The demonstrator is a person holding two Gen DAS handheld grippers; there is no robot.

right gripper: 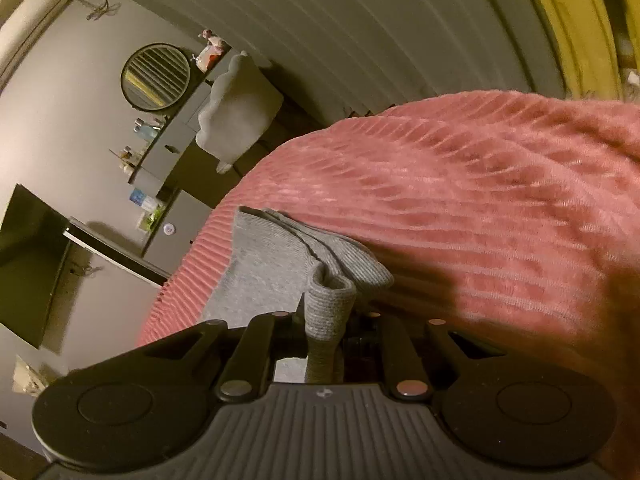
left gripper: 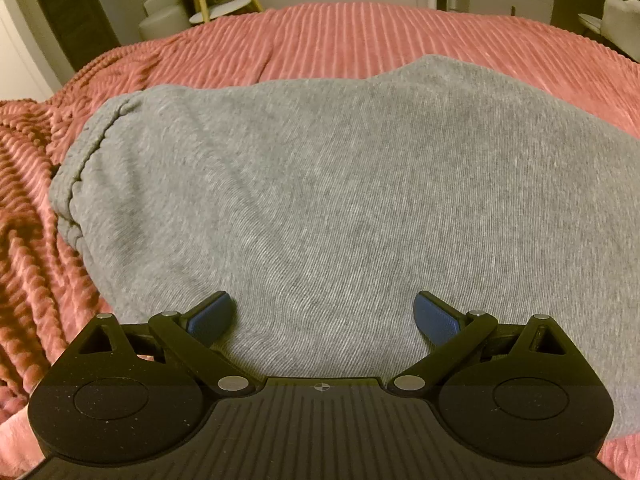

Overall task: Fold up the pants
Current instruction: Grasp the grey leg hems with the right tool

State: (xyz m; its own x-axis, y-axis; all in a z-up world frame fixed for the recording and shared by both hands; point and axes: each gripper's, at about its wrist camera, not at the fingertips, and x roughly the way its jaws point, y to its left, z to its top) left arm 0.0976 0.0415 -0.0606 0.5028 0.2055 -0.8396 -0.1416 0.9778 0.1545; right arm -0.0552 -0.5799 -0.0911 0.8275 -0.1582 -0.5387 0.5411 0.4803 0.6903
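Observation:
Grey pants (left gripper: pixel 320 184) lie spread on a pink ribbed blanket (left gripper: pixel 320 32), their gathered waistband (left gripper: pixel 76 168) at the left. My left gripper (left gripper: pixel 323 316) is open, its blue pads (left gripper: pixel 212 318) apart just over the near part of the fabric, holding nothing. In the right wrist view my right gripper (right gripper: pixel 330 320) is shut on a ribbed cuff of the pants (right gripper: pixel 330 308). The cuff stands up between the jaws, with more grey fabric (right gripper: pixel 272 264) trailing away on the blanket (right gripper: pixel 480 200). The right fingertips are hidden by the cloth.
The bed edge falls away at the left in the right wrist view (right gripper: pixel 180 280). Beyond it are a grey chair (right gripper: pixel 240 104), a round mirror (right gripper: pixel 156 76), a dark screen (right gripper: pixel 28 264) and a desk. A round side table (left gripper: pixel 224 8) stands behind the bed.

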